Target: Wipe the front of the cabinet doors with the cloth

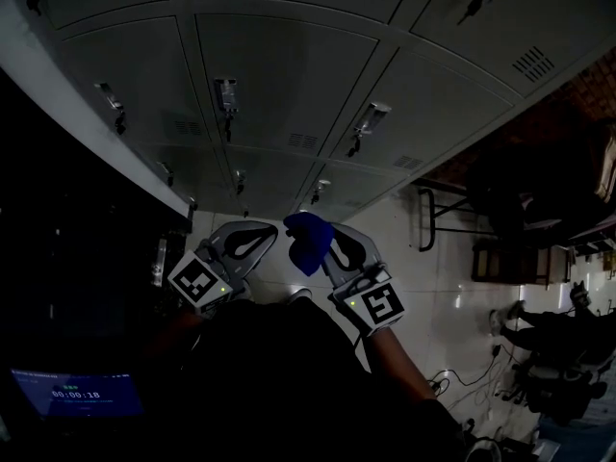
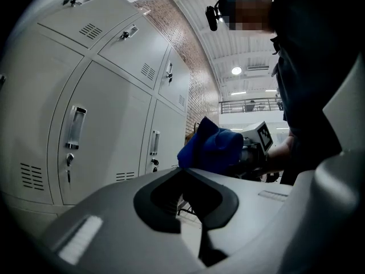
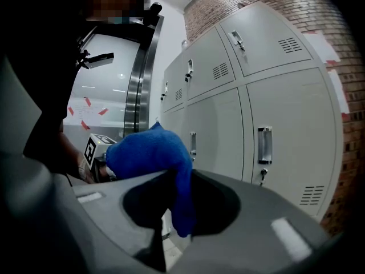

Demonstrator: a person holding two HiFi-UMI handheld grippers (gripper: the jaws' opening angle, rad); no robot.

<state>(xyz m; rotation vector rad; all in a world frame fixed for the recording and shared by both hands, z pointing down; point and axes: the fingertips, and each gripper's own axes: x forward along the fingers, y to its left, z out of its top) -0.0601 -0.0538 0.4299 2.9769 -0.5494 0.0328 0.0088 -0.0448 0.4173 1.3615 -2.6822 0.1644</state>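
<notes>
Right gripper pinching the blue cloth, its end hanging between the jaws, left gripper pressing its jaws together, empty, both facing the grey cabinet doors.

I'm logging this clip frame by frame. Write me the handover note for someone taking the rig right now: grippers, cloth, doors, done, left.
Left gripper: jaws together, nothing between them, held beside the right one.
Right gripper: shut on the blue cloth; a fold of it hangs down between the jaws.
Cabinet doors: grey, all shut, ahead of both grippers. The cloth is clear of them and touches no door.
Done: cloth is picked up. The frames do not show whether any door has been wiped.
Left: bring the cloth against a door front and wipe across the doors.
</notes>
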